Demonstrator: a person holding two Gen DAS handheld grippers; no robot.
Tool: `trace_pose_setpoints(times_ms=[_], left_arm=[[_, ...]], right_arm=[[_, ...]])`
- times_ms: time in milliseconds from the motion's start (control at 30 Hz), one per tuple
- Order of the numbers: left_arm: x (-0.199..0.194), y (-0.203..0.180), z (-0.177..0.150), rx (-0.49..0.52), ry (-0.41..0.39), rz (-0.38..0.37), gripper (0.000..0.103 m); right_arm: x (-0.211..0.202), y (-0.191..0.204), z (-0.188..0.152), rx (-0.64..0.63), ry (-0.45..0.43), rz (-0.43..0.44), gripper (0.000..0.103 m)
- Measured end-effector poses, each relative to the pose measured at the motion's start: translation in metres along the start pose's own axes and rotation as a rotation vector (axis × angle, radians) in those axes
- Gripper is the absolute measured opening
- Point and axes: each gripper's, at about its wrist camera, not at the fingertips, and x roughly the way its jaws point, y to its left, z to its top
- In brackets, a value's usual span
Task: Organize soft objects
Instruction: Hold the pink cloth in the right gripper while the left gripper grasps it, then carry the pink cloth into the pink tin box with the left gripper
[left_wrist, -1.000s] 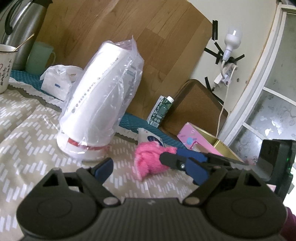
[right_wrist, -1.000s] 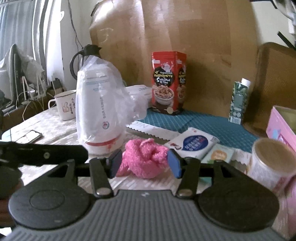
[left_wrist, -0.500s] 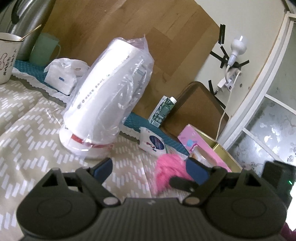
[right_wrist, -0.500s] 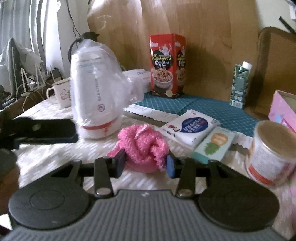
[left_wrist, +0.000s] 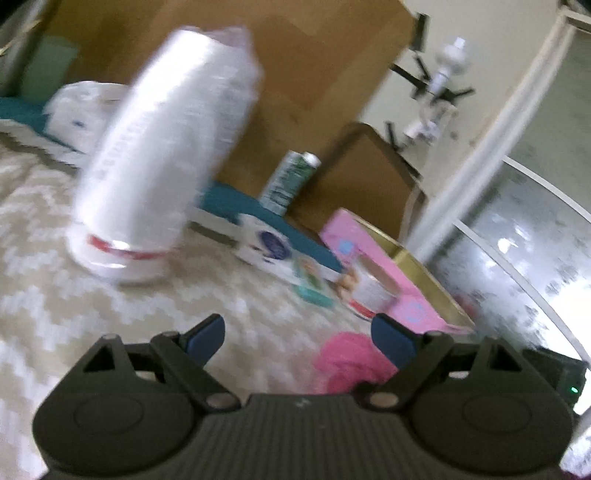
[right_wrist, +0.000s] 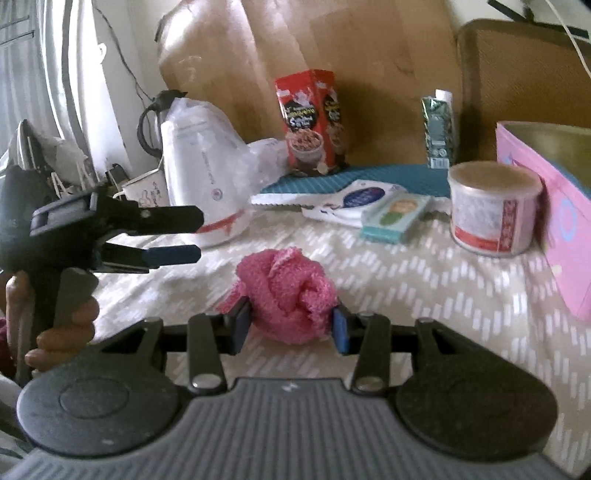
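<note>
A fluffy pink cloth (right_wrist: 284, 295) lies bunched on the patterned tablecloth (right_wrist: 424, 288). My right gripper (right_wrist: 291, 328) is shut on it, its blue pads pressing the bundle from both sides. In the blurred left wrist view the pink cloth (left_wrist: 351, 362) shows low and right, beside the right finger. My left gripper (left_wrist: 299, 338) stands open with nothing between its fingers. The right wrist view shows that left gripper (right_wrist: 177, 236) to the left of the cloth, apart from it, held by a hand (right_wrist: 62, 332).
A white kettle in a plastic bag (right_wrist: 203, 192) stands behind on the left. A red cereal box (right_wrist: 314, 122), a green carton (right_wrist: 437, 133), flat packs (right_wrist: 395, 218), a round tin (right_wrist: 495, 210) and a pink box (right_wrist: 554, 206) line the back and right.
My right gripper closed on the pink cloth and drew it nearer and to the right, away from the kettle. The left gripper stayed open while its view swung right and blurred.
</note>
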Motion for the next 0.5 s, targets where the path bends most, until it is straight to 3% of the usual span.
trace_pose_setpoints(times_ms=[133,200,233,333,500], left_arm=[[0.02,-0.028,-0.004,0.042,0.079,-0.052,0.093],[0.036,-0.038,-0.006,0.076,0.139,-0.027,0.077],[0.044,-0.041,-0.007,0.082,0.174,-0.032,0.054],[0.06,-0.054,-0.004,0.078,0.209,-0.07,0.053],[0.096,-0.114,0.016,0.212,0.209,-0.137,0.055]], right_arm=[[-0.001,0.005,-0.004,-0.05,-0.007,-0.011,0.048],[-0.003,0.004,-0.005,-0.062,-0.011,-0.01,0.048],[-0.005,0.003,-0.006,-0.06,-0.017,-0.011,0.047],[-0.019,0.0,-0.008,-0.067,-0.074,-0.041,0.046],[-0.055,-0.023,-0.003,-0.054,-0.224,-0.137,0.047]])
